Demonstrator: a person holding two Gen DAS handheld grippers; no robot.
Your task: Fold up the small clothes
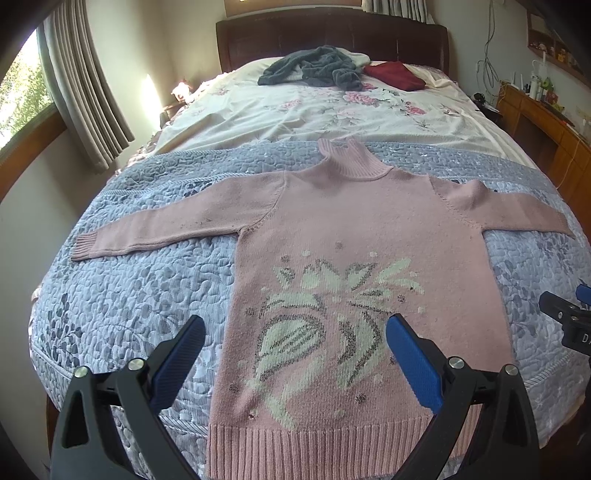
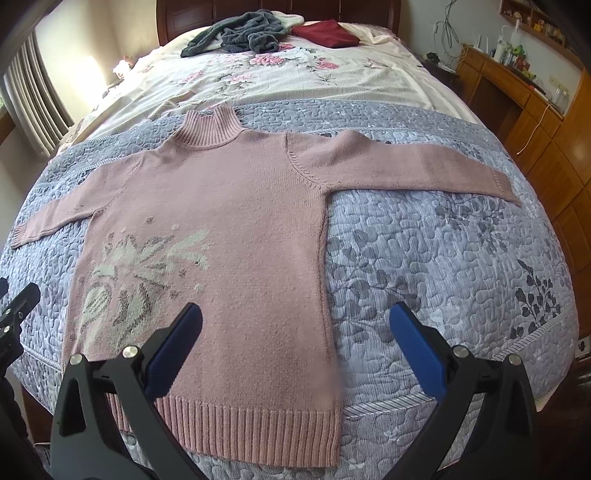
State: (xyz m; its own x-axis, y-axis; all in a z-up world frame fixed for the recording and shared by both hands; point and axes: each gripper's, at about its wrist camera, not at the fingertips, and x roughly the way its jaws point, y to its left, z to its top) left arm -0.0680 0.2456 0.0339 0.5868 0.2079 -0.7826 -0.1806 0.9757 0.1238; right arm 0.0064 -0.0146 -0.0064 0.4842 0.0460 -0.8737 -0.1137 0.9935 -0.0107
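where ribbed, pink knit sweater [image 1: 354, 229] (flat), quilted bedspread [image 1: 140, 288]

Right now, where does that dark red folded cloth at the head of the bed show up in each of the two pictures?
Left wrist view: the dark red cloth lies top centre-right, on the floral sheet.
Right wrist view: the cloth lies top centre, slightly right.
Shared landmark: the grey crumpled garment lies just left of it in both views.

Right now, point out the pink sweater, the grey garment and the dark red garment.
pink sweater [image 2: 236, 206]: right wrist view, on the plain chest below the collar.
grey garment [image 1: 314, 68]: left wrist view, on the middle of the crumpled heap.
dark red garment [image 1: 395, 74]: left wrist view, on its top face.
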